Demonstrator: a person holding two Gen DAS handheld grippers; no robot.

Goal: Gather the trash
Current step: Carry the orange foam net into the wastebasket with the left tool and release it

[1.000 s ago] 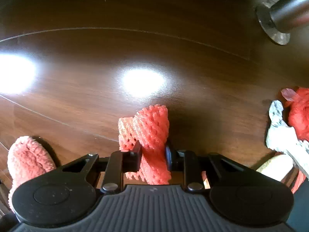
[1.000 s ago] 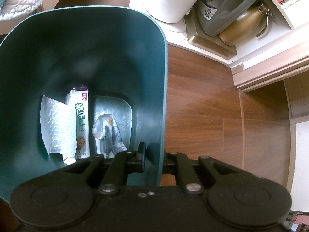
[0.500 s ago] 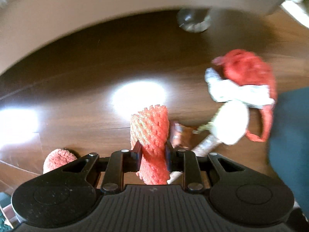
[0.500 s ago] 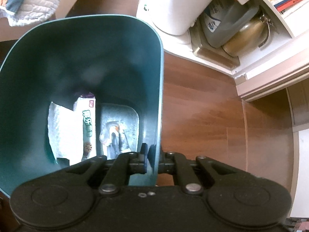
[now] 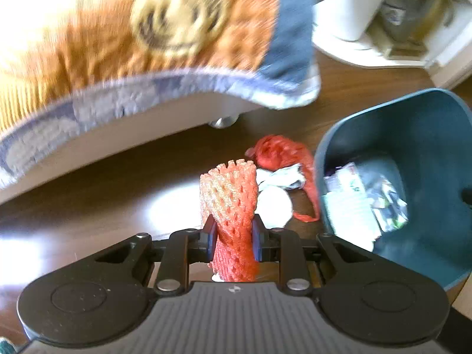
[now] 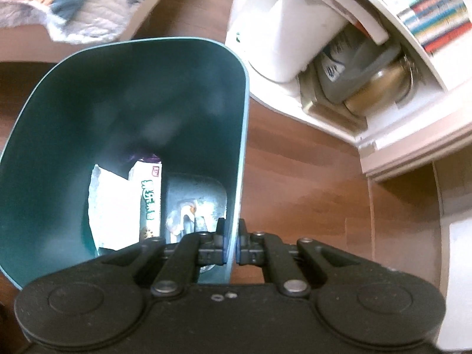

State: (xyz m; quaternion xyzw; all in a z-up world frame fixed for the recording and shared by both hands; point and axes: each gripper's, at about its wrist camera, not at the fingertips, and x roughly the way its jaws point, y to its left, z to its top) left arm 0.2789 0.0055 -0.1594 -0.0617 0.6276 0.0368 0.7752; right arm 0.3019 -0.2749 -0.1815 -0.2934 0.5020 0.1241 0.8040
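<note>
My left gripper point(image 5: 231, 231) is shut on an orange foam fruit net point(image 5: 228, 194), held well above the dark wood floor. Below it lie a red mesh bag point(image 5: 280, 150), crumpled white paper point(image 5: 280, 177) and a white round piece point(image 5: 274, 208). The dark green trash bin point(image 5: 427, 135) stands tilted at the right, with wrappers inside. In the right wrist view my right gripper point(image 6: 230, 243) is shut on the bin's side wall point(image 6: 240, 153); white paper point(image 6: 113, 206) and a snack wrapper point(image 6: 150, 194) lie in the bin.
A bed with an orange and blue blanket point(image 5: 132, 35) overhangs the floor at the upper left. A white bucket point(image 6: 280, 29) and a low shelf with a grey jug point(image 6: 354, 67) and a brass kettle point(image 6: 380, 88) stand beyond the bin.
My left gripper has lifted the foam net far off the floor, bringing the bed, the trash pile and the bin into view. My right gripper's jaws closed onto the bin wall, and the bin shifted slightly.
</note>
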